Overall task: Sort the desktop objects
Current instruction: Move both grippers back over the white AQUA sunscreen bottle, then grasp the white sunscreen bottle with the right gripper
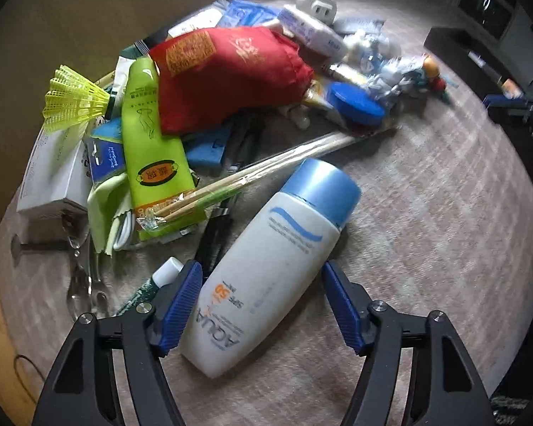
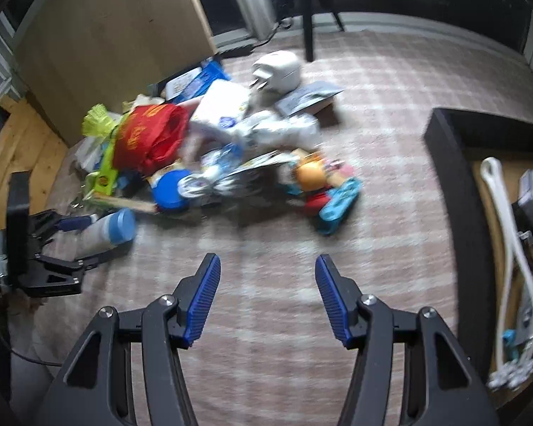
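The left gripper is seen spread wide around the sunscreen bottle, with a gap at the right pad. The bottle's length is tipped across the pads, blue cap far. Beyond the bottle, the pile is seen. The right gripper is held wide and empty, farther from the bottle.

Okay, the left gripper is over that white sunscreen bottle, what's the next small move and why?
Probably close the left gripper on the sunscreen bottle. The bottle lies flat on the cloth between its open fingers; the left pad looks close against its side while the right pad stands clear, so nothing is gripped yet. The right gripper hangs open and empty.
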Demonstrator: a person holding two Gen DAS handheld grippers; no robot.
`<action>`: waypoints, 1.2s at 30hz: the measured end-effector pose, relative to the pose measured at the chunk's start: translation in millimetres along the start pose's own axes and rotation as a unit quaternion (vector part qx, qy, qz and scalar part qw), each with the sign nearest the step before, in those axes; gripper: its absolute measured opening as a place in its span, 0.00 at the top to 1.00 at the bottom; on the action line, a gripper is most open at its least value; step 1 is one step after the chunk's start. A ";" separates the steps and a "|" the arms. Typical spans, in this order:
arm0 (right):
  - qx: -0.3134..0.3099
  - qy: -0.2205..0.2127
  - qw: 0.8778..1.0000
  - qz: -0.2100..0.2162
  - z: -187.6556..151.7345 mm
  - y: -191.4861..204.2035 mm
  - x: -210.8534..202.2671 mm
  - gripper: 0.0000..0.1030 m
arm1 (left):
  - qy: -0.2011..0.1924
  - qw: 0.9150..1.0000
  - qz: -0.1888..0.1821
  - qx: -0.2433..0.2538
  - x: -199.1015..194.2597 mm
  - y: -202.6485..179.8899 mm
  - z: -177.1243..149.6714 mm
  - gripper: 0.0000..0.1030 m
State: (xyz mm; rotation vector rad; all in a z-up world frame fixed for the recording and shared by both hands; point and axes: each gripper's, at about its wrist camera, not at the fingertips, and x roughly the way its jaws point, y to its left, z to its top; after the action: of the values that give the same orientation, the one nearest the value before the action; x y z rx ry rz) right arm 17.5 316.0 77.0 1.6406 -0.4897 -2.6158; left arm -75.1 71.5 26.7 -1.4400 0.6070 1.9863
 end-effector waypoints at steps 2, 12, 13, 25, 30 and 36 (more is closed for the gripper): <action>-0.003 0.008 1.000 0.014 -1.6 12.6 6.1 0.47 | 0.005 0.999 -0.041 -0.019 1.4 -0.1 -5.9 0.41; -0.035 0.056 0.995 0.075 -6.5 83.1 51.6 0.48 | -0.038 0.990 -0.102 -0.093 -6.3 -22.5 -28.4 0.44; -0.038 0.059 0.994 0.078 -6.4 89.6 56.3 0.48 | -0.042 0.989 -0.104 -0.099 -6.4 -23.0 -27.7 0.44; -0.035 0.101 0.982 0.155 -1.5 124.7 96.3 0.49 | -0.080 0.976 -0.117 -0.166 -5.0 -19.9 -27.7 0.55; -0.063 0.089 0.985 0.133 -3.6 138.3 95.0 0.53 | -0.084 0.972 -0.114 -0.186 -3.6 -27.6 -24.4 0.58; -0.054 0.083 0.985 0.144 -4.1 121.9 83.8 0.53 | -0.093 0.969 -0.120 -0.193 -13.6 -40.2 -20.8 0.61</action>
State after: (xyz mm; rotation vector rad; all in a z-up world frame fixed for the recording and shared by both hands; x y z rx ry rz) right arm -35.0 184.1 34.9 1.6010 -0.5219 -2.2384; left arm -29.8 83.4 32.8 -1.4395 -0.0411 2.0842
